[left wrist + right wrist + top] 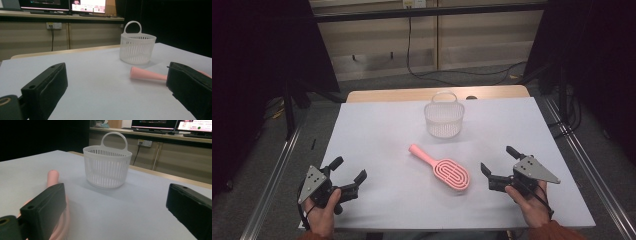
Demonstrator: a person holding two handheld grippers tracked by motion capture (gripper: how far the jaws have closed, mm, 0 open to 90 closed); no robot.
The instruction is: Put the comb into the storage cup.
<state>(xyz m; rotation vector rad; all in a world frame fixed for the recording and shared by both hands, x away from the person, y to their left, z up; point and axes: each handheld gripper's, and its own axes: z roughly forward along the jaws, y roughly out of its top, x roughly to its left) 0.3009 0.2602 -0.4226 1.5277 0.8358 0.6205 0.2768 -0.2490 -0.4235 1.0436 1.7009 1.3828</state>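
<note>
Here pink hairbrush (441, 168) lies between left tongs (348, 172) and right tongs (498, 161).

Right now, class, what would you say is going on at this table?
A person sits at a white table holding a tool in each hand. The left tool and the right tool both rest low near the table's front edge, jaws open and empty. Between them lies a pink hairbrush, handle pointing toward a white slotted basket standing upright farther back. Nothing is gripped; the right tool sits closer to the brush head.
</note>
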